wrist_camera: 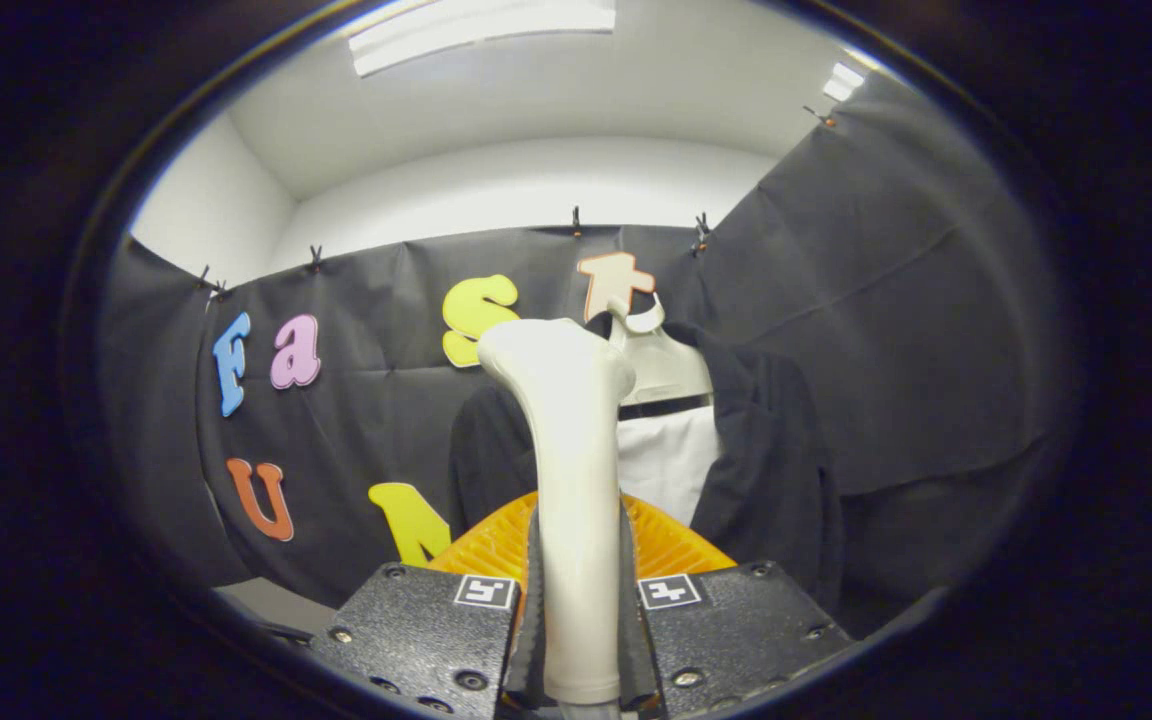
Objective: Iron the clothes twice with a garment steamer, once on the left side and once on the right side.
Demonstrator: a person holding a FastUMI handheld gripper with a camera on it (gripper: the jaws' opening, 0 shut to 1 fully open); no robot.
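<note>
1. The gripper (581, 600) has its jaws pinching the upright handle of a cream garment steamer (571, 450).
2. Beyond the steamer's head, a dark jacket (766, 470) over a white shirt (671, 465) hangs on a pale hanger (658, 365) against the black cloth wall (886, 300).

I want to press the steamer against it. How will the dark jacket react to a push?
The jacket hangs loose on a hanger, so it probably yields and swings. Its folds suggest soft, floppy cloth. The gripper, shut on the steamer, should push gently.
</note>
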